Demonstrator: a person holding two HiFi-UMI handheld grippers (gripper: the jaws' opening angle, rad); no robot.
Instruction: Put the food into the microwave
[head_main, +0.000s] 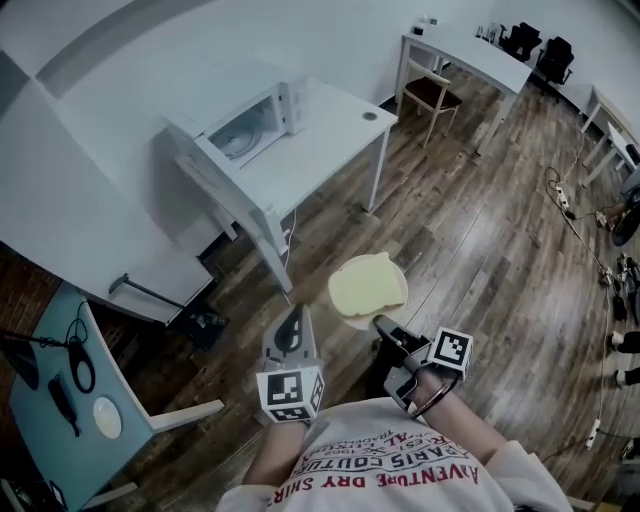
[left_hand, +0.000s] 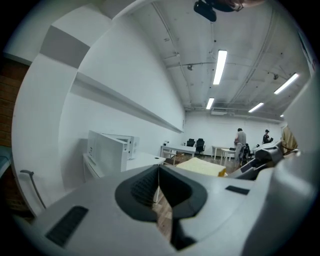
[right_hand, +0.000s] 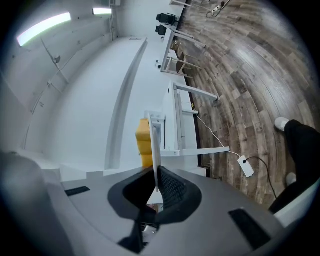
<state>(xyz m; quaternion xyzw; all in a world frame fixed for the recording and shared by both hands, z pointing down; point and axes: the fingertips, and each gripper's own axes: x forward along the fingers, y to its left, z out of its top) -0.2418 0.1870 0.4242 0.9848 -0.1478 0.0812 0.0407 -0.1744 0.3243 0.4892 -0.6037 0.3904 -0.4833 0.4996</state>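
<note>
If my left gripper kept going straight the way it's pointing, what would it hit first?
Probably the near end of the white table, beside the microwave; nothing nearer shows, but depth is unclear.

Holds both grippers out in front of the chest, side by side and near each other, pointing forward and slightly downward. Carries the left gripper (head_main: 295, 325) with its jaws pressed together and nothing between them, marker cube facing up. Pinches the thin edge of a plate (right_hand: 155, 150) in the right gripper (head_main: 383, 328), jaws closed tight on it, gripper rolled onto its side. Shows the left forearm (head_main: 262, 462) and right forearm (head_main: 462, 425) bare, drawn in near the torso.
</note>
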